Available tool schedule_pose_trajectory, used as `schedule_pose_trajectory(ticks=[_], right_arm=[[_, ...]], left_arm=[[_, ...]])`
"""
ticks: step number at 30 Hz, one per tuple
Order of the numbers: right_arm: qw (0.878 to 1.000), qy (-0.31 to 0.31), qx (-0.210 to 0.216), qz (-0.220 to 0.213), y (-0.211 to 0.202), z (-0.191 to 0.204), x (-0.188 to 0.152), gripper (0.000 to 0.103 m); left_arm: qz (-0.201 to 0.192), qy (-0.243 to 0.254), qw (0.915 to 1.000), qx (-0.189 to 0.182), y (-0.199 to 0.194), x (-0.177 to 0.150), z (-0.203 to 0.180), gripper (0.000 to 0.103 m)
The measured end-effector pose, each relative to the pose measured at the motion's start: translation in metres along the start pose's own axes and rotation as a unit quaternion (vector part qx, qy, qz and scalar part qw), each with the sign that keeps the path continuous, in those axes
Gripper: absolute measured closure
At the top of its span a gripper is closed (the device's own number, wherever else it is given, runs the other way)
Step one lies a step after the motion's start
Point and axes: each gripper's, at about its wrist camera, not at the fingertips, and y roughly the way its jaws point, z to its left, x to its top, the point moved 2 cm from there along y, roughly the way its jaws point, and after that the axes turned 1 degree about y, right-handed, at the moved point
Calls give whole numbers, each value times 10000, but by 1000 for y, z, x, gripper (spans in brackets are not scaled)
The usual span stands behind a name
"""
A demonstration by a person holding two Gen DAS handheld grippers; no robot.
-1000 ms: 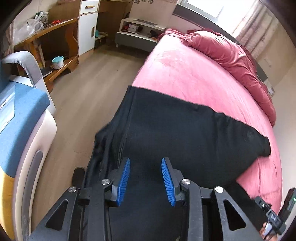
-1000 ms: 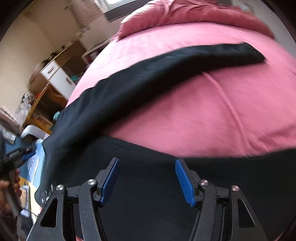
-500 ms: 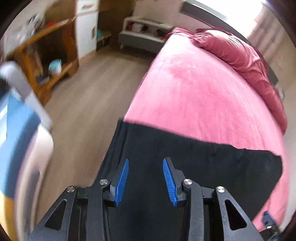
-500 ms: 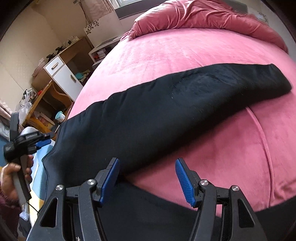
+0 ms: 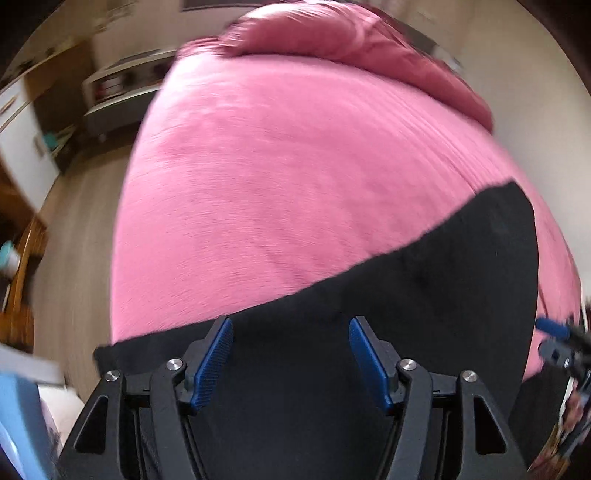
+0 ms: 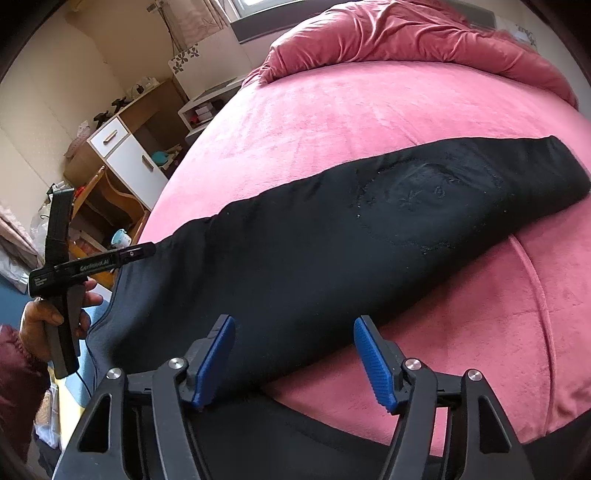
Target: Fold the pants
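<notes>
A single bed (image 6: 424, 110) filled most of both views, its pink cover a soft, short-napped plush with one raised seam curving down the near right side. At the head lay one rumpled quilt (image 6: 424, 33) in a deeper rose, bunched into loose, glossy folds.

Across the cover stretched the one pair of black pants (image 6: 314, 258) — a matte, slightly fuzzy knit laid as a long tapering band, wide at the bed's left edge where it drooped over the side and narrowing to a blunt end toward the right. A faint, lint-flecked oval patch showed on the narrow half. In the left wrist view the same cloth (image 5: 406, 302) lay as a dark wedge beneath the fingers, though that frame was blurred.

Beside the bed stood a wooden cabinet (image 6: 125, 155) with two white fronts, one drawer above one door.

Two grippers were present. The right gripper (image 6: 293, 356) hovered over the near edge of the pants, its two ribbed blue pads spread wide and grasping nothing. The left gripper (image 5: 291, 360) was likewise splayed above the black fabric, empty — seen from the right wrist camera as a black pistol-shaped tool (image 6: 74, 266) in the person's hand (image 6: 48, 317).
</notes>
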Motion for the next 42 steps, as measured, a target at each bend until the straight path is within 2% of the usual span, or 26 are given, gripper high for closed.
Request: schedule_pose_trajectory(ticks=[5,11,13,15,17,23,25,27,29,32,35,38,39,42], right_arm=[[9999,144,-53,61,4,-8,-1,35],[9995,282,-116,81,4,-15,-1,35],[9994,318,-136,61,3,-17,-1,34],[9991,397,-138,53,3,-19,-1,34],[9987,470,-169,38,2,-21,-2,34],[9979,606,-217,-20,-5,-25,-6,34],[9977,650,-179,-34,-8,-26,-8,35],[9977,654,-147,-95,-13,-26,-9,34],[9973,706,-104,-173,-19,-27,-11,35],[9959,873,84,-226,-26,-33,-12,35],[9932,1031,411,-343,-37,-34,-8,35],[9879,1292,667,-535,-45,-40,1,34],[9868,1356,708,-533,-43,-42,5,31],[9877,1482,378,-338,-28,-52,18,30]], left_arm=[[288,400,9988,-20,21,9,-12,36],[451,115,9987,-204,33,16,-9,37],[475,187,9982,-309,30,9,-13,49],[479,358,9977,-303,29,4,-15,78],[409,422,9976,-377,21,-6,-18,89],[-308,243,9979,-523,-30,-41,-39,92],[-598,295,9967,-460,-55,-63,-57,92],[-778,350,9945,-606,-76,-87,-75,92],[-848,515,9935,-564,-88,-102,-88,92],[-870,667,9915,-698,-98,-133,-111,92],[-879,589,9908,-842,-111,-166,-121,92],[-848,486,9909,-926,-112,-180,-128,92],[-833,435,9909,-962,-111,-185,-130,92],[-852,510,9909,-909,-112,-194,-141,92]])
